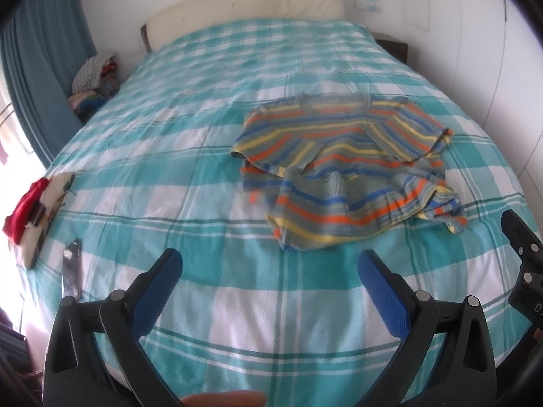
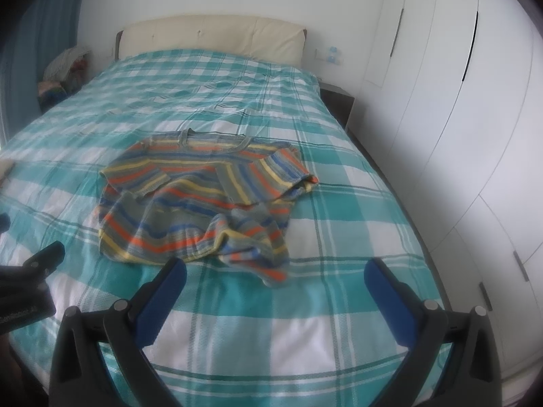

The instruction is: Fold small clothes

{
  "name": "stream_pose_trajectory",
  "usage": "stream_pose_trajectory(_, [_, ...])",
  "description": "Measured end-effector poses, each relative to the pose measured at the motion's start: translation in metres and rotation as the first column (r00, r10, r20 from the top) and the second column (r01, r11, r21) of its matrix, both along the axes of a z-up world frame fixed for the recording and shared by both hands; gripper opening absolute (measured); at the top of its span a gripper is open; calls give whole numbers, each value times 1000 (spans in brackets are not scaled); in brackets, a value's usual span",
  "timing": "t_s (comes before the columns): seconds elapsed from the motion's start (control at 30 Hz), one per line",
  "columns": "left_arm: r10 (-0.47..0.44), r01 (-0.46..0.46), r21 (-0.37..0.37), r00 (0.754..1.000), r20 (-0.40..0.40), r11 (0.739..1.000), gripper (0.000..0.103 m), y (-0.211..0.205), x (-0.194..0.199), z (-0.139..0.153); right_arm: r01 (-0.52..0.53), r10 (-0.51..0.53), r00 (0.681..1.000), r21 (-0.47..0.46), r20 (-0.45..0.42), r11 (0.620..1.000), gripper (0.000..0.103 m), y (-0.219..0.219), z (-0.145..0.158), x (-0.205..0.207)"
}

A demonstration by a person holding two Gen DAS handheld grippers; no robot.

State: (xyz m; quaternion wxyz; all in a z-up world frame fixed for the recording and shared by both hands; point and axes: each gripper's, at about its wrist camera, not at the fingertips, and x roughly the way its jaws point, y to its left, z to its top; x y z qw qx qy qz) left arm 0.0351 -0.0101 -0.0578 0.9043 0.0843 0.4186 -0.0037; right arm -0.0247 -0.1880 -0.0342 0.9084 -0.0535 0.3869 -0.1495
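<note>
both pairs of fingers stand wide apart with nothing between them: the left gripper (image 1: 269, 266) hovers above the near part of the bed (image 1: 190, 156), and the right gripper (image 2: 275, 273) does the same, each showing blue pads on black arms. only the fingers and their hinges show; the handles run off the bottom edge. the striped shirt (image 1: 342, 169) lies on the teal and white checked cover, ahead of the left gripper and a little to its right, collar toward the headboard (image 1: 244, 6). in the right wrist view the striped shirt (image 2: 203, 200) sits just beyond the fingertips, slightly to the left. its lower hem is bunched and rumpled, 1 sleeve is folded over the front, and the blur hides finer detail. at the left edge of the bed a red cloth (image 1: 25, 207) rests on a pale item whose shape is hard to read, with a dark flat object (image 1: 72, 268) near it that cannot be identified. a heap of clothes (image 1: 93, 81) sits beside the bed by the curtain (image 1: 40, 78). white wardrobe doors (image 2: 458, 135) line the right side.
</note>
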Motion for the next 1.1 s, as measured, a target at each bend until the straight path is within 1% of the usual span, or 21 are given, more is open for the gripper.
stream_pose_trajectory(0.17, [2, -1, 8, 1000, -22, 1000, 103, -2, 5, -7, 5, -5, 1000, -2, -12, 1000, 103, -4, -5, 3])
stream_pose_trajectory(0.4, [13, -11, 25, 998, -60, 1000, 103, -3, 15, -28, 11, -11, 999, -4, -32, 1000, 103, -9, -14, 9])
stream_pose_trajectory(0.47, [24, -21, 39, 997, -76, 999, 103, -2, 22, -42, 13, -13, 999, 0, -38, 1000, 103, -12, -20, 12])
stream_pose_trajectory(0.57, [49, -42, 59, 991, -124, 997, 103, 3, 35, -76, 22, -21, 998, 23, -58, 999, 103, -21, -35, 15])
stream_pose_trajectory(0.63, [76, -62, 86, 981, -176, 994, 103, 9, 44, -105, 41, -39, 995, 26, -89, 999, 103, -31, -51, 16])
stream_pose_trajectory(0.67, [89, -73, 86, 974, -210, 994, 103, 13, 48, -120, 47, -43, 994, 33, -99, 998, 103, -35, -59, 16])
stream_pose_trajectory(0.7, [96, -82, 68, 966, -239, 994, 103, 19, 50, -132, 54, -48, 993, 45, -112, 998, 103, -40, -66, 15])
stream_pose_trajectory(0.73, [95, -92, 24, 965, -243, 995, 103, 26, 50, -138, 61, -53, 991, 61, -126, 996, 103, -46, -74, 15])
stream_pose_trajectory(0.77, [98, -103, -13, 969, -229, 995, 103, 31, 48, -139, 67, -56, 989, 75, -137, 995, 103, -50, -81, 15])
stream_pose_trajectory(0.83, [90, -101, -49, 977, -195, 994, 103, 35, 44, -141, 77, -62, 987, 98, -150, 992, 103, -60, -94, 15])
stream_pose_trajectory(0.87, [77, -89, -64, 982, -174, 994, 103, 36, 41, -144, 78, -62, 987, 111, -147, 991, 103, -64, -97, 14])
stream_pose_trajectory(0.93, [54, -69, -91, 987, -151, 993, 103, 40, 34, -144, 69, -48, 991, 168, -128, 983, 103, -75, -104, 14])
stream_pose_trajectory(1.0, [15, -34, -92, 979, -201, 995, 103, 42, 35, -137, 46, -22, 994, 231, -107, 972, 103, -86, -106, 16])
stream_pose_trajectory(1.03, [-3, -22, -111, 975, -220, 994, 103, 46, 39, -129, 22, 6, 995, 270, -99, 963, 103, -91, -106, 20])
stream_pose_trajectory(1.07, [-14, -16, -149, 980, -200, 989, 103, 53, 43, -117, -3, 33, 995, 315, -90, 949, 103, -99, -103, 27])
stream_pose_trajectory(1.1, [-23, -8, -197, 988, -155, 980, 103, 61, 49, -102, -18, 49, 996, 360, -77, 933, 103, -108, -100, 36])
